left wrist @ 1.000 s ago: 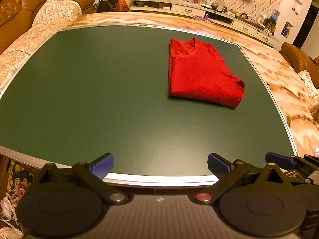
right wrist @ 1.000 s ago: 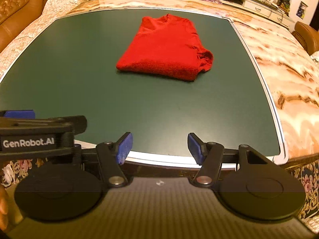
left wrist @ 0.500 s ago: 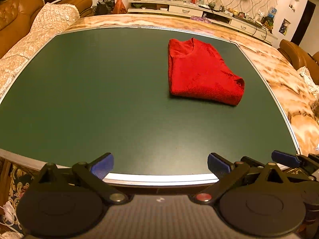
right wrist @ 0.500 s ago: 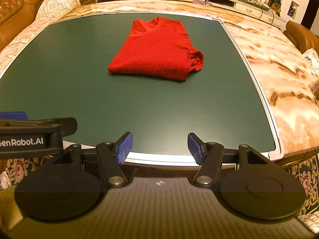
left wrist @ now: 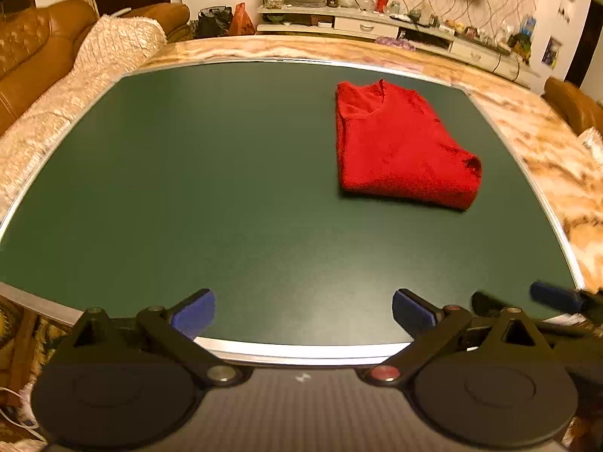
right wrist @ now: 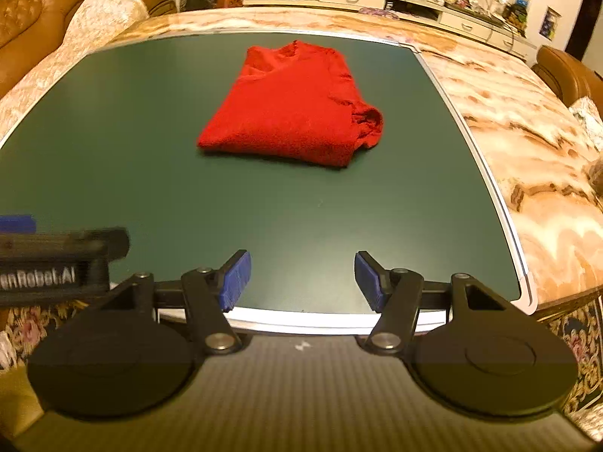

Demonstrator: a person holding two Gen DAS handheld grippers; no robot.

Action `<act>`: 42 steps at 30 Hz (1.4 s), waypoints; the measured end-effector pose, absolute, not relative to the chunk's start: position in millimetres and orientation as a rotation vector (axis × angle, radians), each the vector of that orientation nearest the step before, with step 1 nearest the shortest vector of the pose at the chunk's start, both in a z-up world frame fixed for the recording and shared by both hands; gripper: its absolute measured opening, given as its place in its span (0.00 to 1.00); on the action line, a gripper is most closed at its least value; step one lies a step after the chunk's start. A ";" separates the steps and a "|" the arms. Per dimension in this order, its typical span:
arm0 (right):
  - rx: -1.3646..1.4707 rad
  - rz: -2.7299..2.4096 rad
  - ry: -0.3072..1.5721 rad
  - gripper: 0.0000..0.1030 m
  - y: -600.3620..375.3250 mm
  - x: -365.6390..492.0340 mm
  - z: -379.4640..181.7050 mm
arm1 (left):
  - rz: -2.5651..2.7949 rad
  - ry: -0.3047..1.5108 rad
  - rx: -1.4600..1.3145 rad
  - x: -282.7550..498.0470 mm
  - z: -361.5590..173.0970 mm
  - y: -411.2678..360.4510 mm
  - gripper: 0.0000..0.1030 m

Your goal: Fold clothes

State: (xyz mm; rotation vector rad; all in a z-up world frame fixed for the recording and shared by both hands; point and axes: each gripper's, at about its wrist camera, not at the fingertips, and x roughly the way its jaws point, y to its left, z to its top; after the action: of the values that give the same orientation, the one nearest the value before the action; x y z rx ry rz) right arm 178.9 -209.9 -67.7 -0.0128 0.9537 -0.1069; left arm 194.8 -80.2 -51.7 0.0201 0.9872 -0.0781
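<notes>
Both my jaws stand wide and empty at the near edge of the surface, with the folded red sweater lying out ahead.

My left gripper (left wrist: 303,314) hovers over the near rim of the green surface (left wrist: 226,207) with its blue pads spread far apart and nothing between them; my right gripper (right wrist: 301,277) sits just beside it, its pads likewise parted over bare green. The red sweater (right wrist: 292,107) lies folded into a compact bundle on the far half of the surface, neckline toward the far edge and a rolled cuff bulging at its right corner, well apart from both grippers. From my left camera the sweater sits off to the right; from my right camera it is nearly straight ahead. A marbled tabletop (right wrist: 527,143) borders the green on the right.
</notes>
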 end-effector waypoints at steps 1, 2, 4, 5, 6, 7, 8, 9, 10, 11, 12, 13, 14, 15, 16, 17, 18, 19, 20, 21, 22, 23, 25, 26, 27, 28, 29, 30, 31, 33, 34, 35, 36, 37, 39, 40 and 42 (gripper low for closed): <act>0.010 -0.107 0.950 0.67 -213.8 180.4 -66.4 | -0.074 0.984 0.027 194.8 -51.3 -80.9 1.00; 0.031 -0.106 0.946 0.67 -217.3 181.4 -65.2 | -0.076 0.978 0.029 195.2 -50.4 -80.7 1.00; 0.058 -0.101 0.939 0.67 -222.7 183.4 -63.0 | -0.080 0.975 0.032 196.2 -49.7 -80.8 1.00; 0.066 -0.101 0.936 0.67 -224.7 184.6 -62.2 | -0.077 0.978 0.034 196.7 -50.0 -81.3 1.00; 0.068 -0.107 0.933 0.67 -225.1 185.2 -61.5 | -0.075 0.979 0.036 197.1 -50.3 -81.7 1.00; 0.067 -0.109 0.931 0.67 -225.9 186.0 -61.1 | -0.073 0.980 0.038 197.5 -50.5 -82.1 1.00; 0.067 -0.111 0.929 0.67 -225.6 186.3 -60.8 | -0.073 0.980 0.039 198.5 -50.6 -82.1 1.00; 0.066 -0.113 0.927 0.67 -225.7 186.6 -60.8 | -0.071 0.979 0.041 200.1 -50.7 -81.8 1.00; 0.065 -0.116 0.925 0.67 -225.8 186.9 -60.9 | -0.068 0.979 0.043 201.0 -51.0 -81.6 1.00; 0.064 -0.116 0.927 0.67 -225.4 187.4 -61.8 | -0.067 0.980 0.041 201.6 -51.3 -81.2 1.00; 0.063 -0.117 0.929 0.67 -224.9 187.9 -62.8 | -0.067 0.983 0.038 202.4 -51.7 -81.1 1.00; 0.062 -0.117 0.932 0.67 -224.4 188.4 -63.8 | -0.067 0.985 0.034 203.3 -52.1 -80.9 1.00; 0.061 -0.118 0.935 0.67 -223.9 188.9 -64.8 | -0.068 0.986 0.030 203.7 -52.2 -80.3 1.00; 0.059 -0.118 0.938 0.67 -223.0 189.7 -65.9 | -0.069 0.987 0.027 203.9 -52.3 -79.2 1.00; 0.059 -0.117 0.939 0.67 -222.9 190.1 -66.8 | -0.067 0.987 0.027 204.2 -52.5 -78.4 1.00; 0.059 -0.116 0.942 0.67 -222.5 190.6 -67.5 | -0.065 0.988 0.027 204.4 -52.6 -78.6 1.00; 0.059 -0.115 0.944 0.67 -222.1 191.2 -68.1 | -0.065 0.988 0.026 204.5 -52.8 -78.6 1.00; 0.059 -0.112 0.947 0.67 -222.0 191.7 -68.7 | -0.064 0.990 0.026 204.7 -53.0 -78.7 1.00; 0.060 -0.111 0.948 0.67 -221.9 192.1 -69.0 | -0.063 0.991 0.025 204.9 -53.2 -78.7 1.00; 0.060 -0.111 0.947 0.67 -221.6 192.4 -69.0 | -0.064 0.993 0.024 205.2 -53.4 -78.4 1.00; 0.059 -0.111 0.946 0.67 -221.3 192.7 -69.0 | -0.064 0.994 0.022 205.6 -53.6 -78.2 1.00; 0.059 -0.110 0.944 0.67 -221.0 192.9 -68.9 | -0.065 0.995 0.021 205.9 -53.7 -77.9 1.00; 0.059 -0.110 0.942 0.67 -220.4 193.4 -68.9 | -0.066 0.997 0.019 206.2 -53.8 -77.5 1.00; 0.059 -0.109 0.941 0.67 -220.1 193.6 -68.7 | -0.064 0.995 0.019 205.9 -53.6 -77.5 1.00; 0.060 -0.109 0.939 0.67 -219.7 193.7 -68.5 | -0.064 0.994 0.020 205.7 -53.6 -77.5 1.00; 0.059 -0.110 0.939 0.67 -219.6 193.8 -68.6 | -0.063 0.993 0.021 205.4 -53.7 -77.2 1.00; 0.059 -0.110 0.939 0.67 -219.3 193.9 -68.7 | -0.063 0.993 0.020 205.4 -53.8 -77.1 1.00; 0.058 -0.109 0.938 0.67 -219.1 194.0 -68.9 | -0.063 0.994 0.017 205.5 -53.9 -76.7 1.00; 0.057 -0.108 0.937 0.67 -218.9 194.2 -69.1 | -0.063 0.994 0.015 205.6 -53.9 -76.3 1.00; 0.058 -0.108 0.936 0.67 -218.4 194.8 -69.3 | -0.064 0.996 0.011 205.8 -54.1 -75.7 1.00; 0.059 -0.106 0.936 0.67 -218.3 195.0 -69.5 | -0.064 0.996 0.010 205.8 -54.2 -75.5 1.00; 0.060 -0.105 0.937 0.67 -218.1 195.2 -69.8 | -0.065 0.996 0.009 205.9 -54.4 -75.4 1.00; 0.061 -0.104 0.937 0.67 -217.6 195.2 -69.8 | -0.066 0.996 0.009 206.0 -54.4 -75.3 1.00; 0.062 -0.104 0.936 0.67 -217.1 195.1 -69.9 | -0.070 0.995 0.008 206.1 -54.2 -75.5 1.00; 0.061 -0.103 0.934 0.67 -216.0 195.1 -69.8 | -0.071 0.995 0.008 206.1 -54.1 -75.4 1.00; 0.060 -0.103 0.932 0.67 -215.4 195.1 -69.5 | -0.073 0.994 0.006 206.1 -54.1 -75.2 1.00; 0.058 -0.103 0.930 0.67 -214.7 195.2 -69.3 | -0.077 0.993 0.004 206.3 -54.0 -74.9 1.00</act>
State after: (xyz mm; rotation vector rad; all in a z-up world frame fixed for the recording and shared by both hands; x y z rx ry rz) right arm 195.2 -214.7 -69.3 0.0576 0.9303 -0.1029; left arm 206.3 -74.9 -54.0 0.0038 0.9929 -0.0766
